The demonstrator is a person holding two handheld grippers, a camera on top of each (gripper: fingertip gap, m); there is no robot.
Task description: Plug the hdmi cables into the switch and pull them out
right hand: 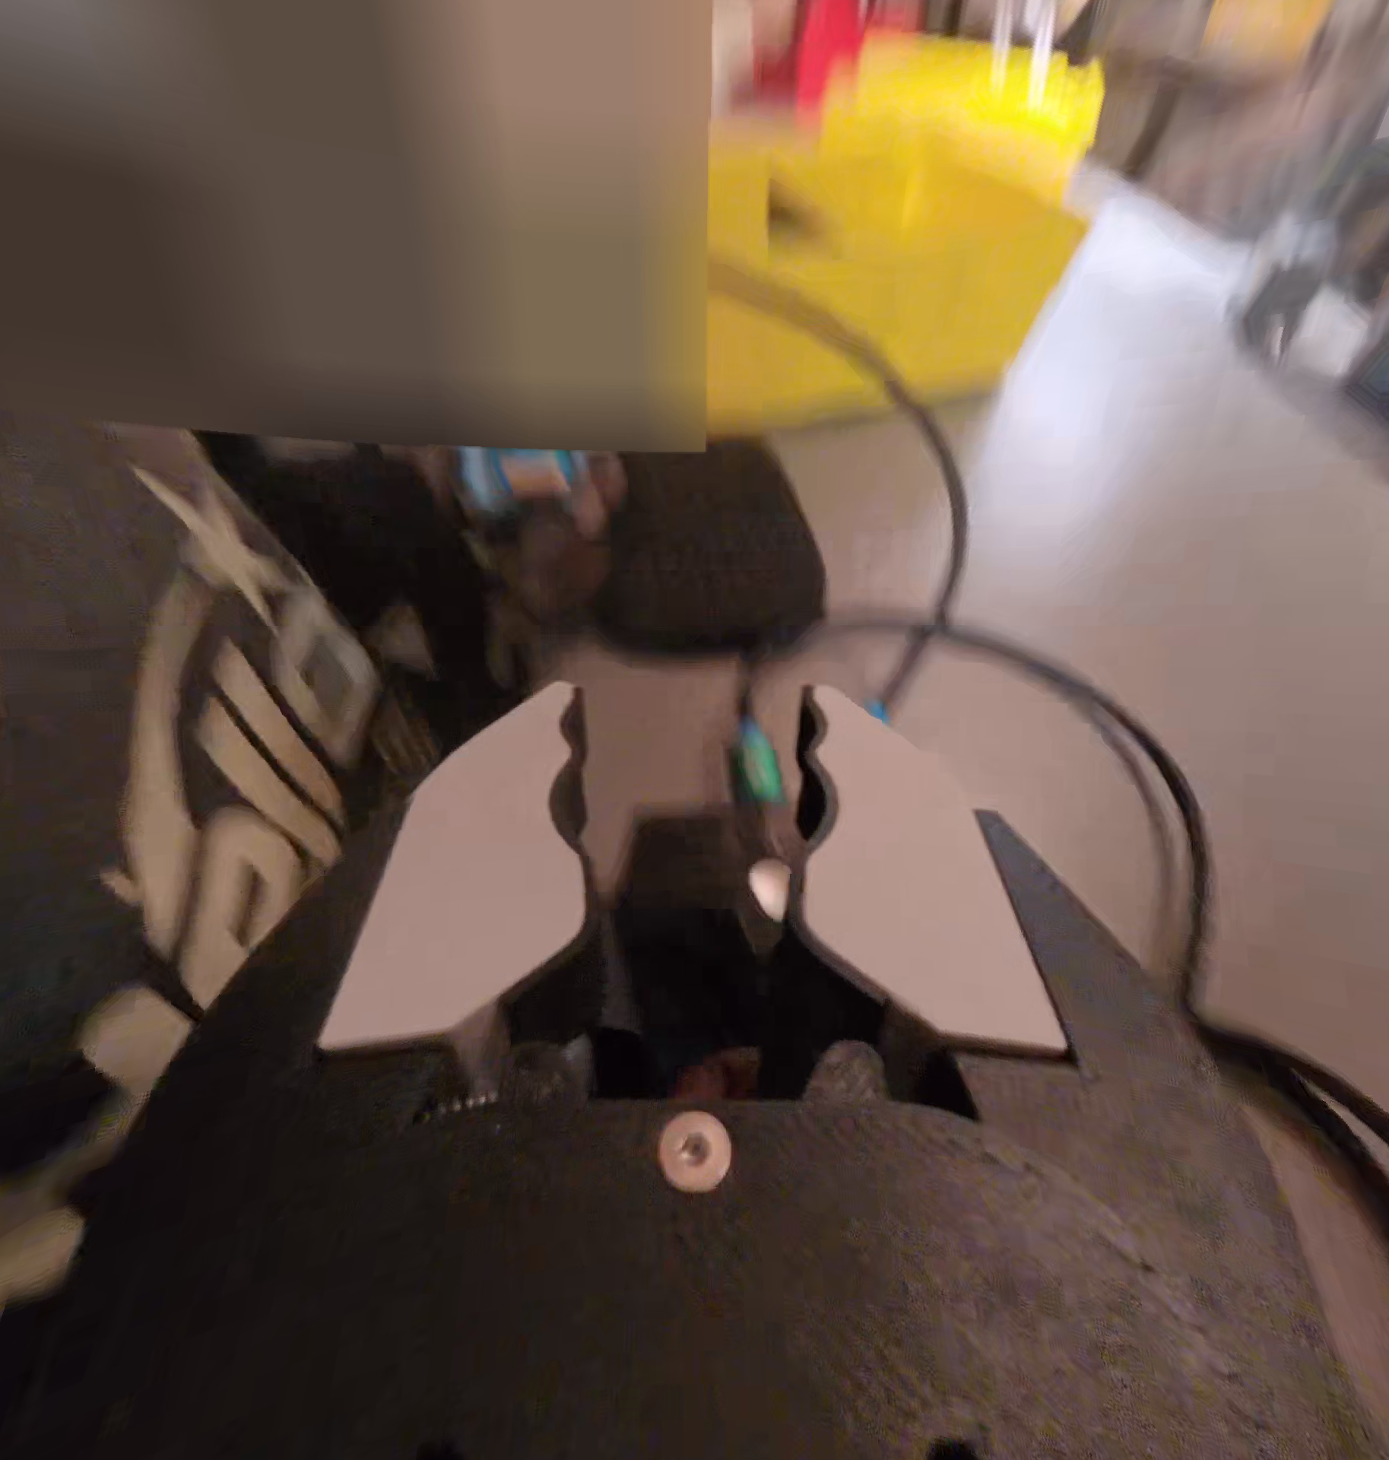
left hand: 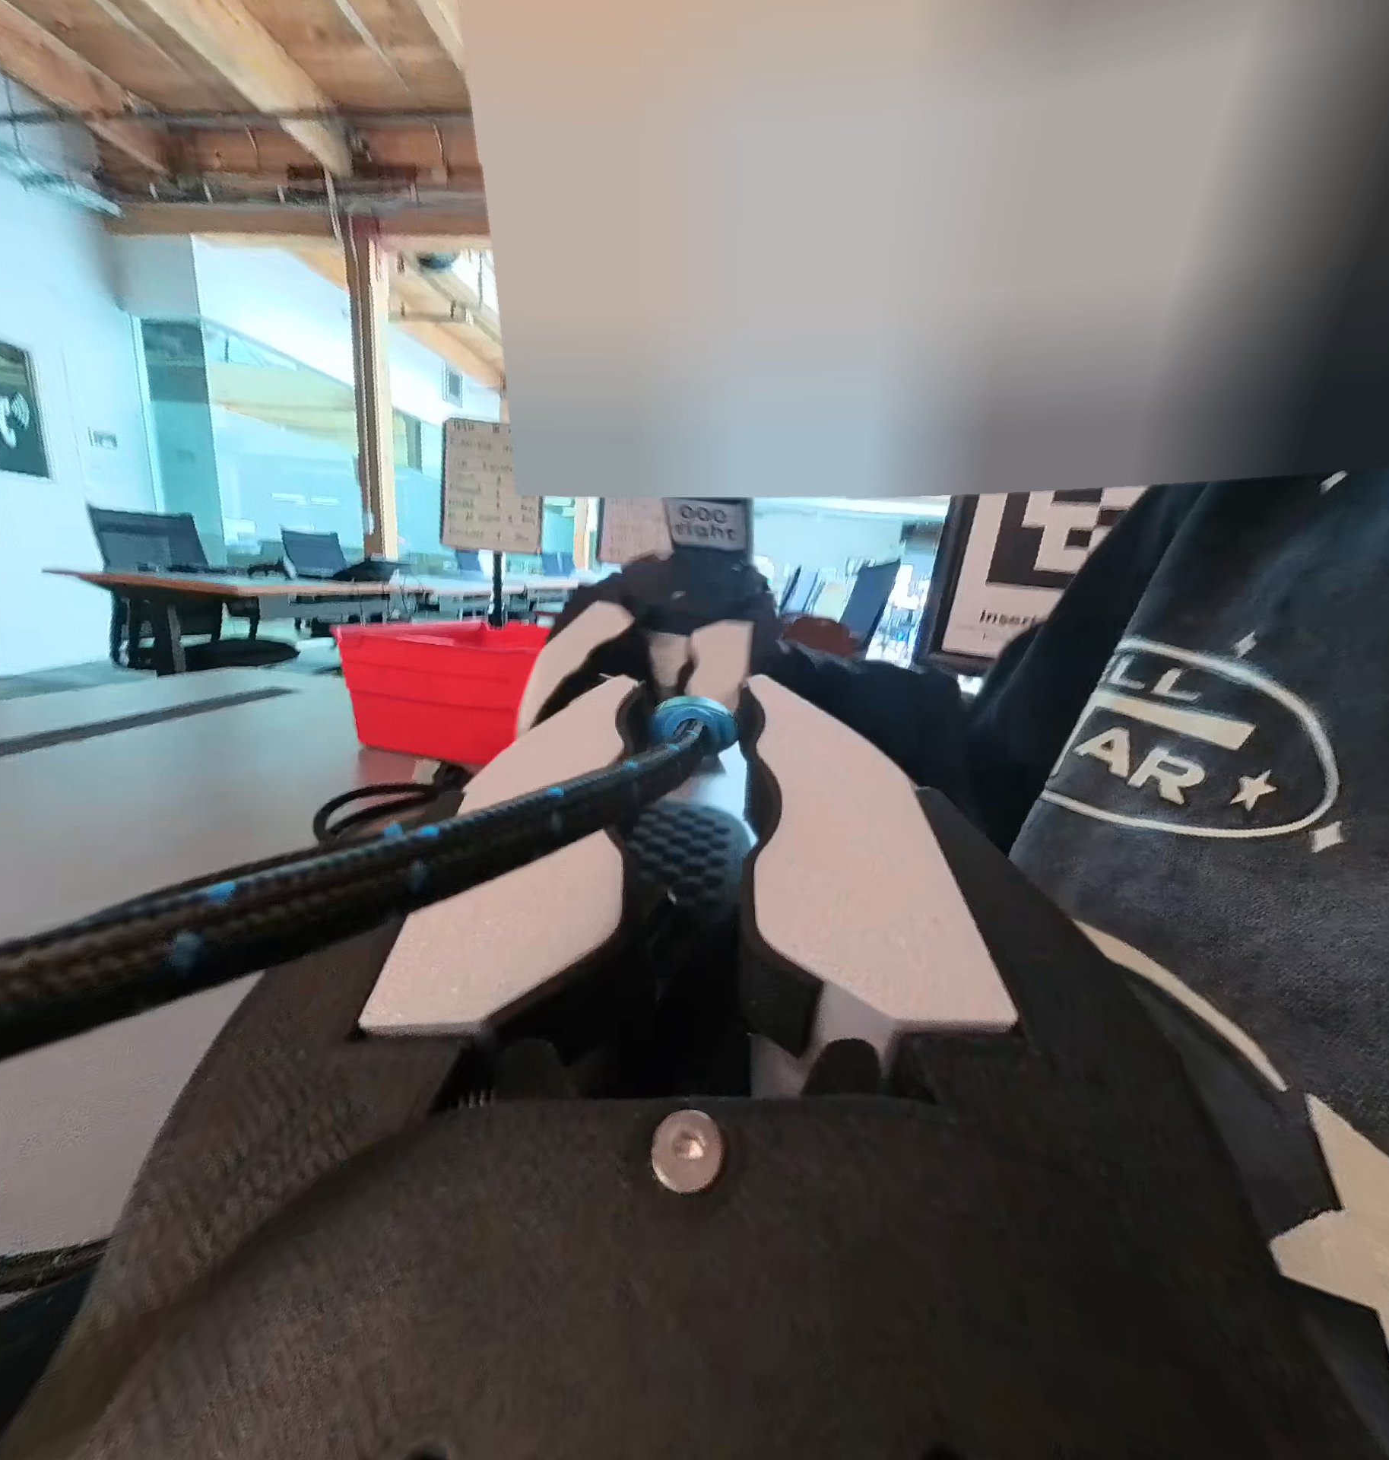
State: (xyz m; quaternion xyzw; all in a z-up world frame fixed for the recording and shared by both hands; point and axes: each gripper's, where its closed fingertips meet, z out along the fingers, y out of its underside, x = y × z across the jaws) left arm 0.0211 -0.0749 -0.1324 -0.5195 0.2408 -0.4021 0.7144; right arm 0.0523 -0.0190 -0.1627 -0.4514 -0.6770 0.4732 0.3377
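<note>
On the pale grey bench (left hand: 106, 829), beneath timber beams, a red plastic bin (left hand: 438, 687) is seen; the black-and-blue braided HDMI cable (left hand: 406, 861) is pinched by the left gripper (left hand: 687, 731), while the right gripper (right hand: 691, 711) is held spread, open bench beyond.

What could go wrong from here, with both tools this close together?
1. The left tool is shut on the plug of the braided cable, which trails across its left finger; it may drag or twist the plug.
2. The right tool sits nose to nose with it, so the tips could collide.
3. The right wrist view is blurred; thin cable loops on the table could snag.
</note>
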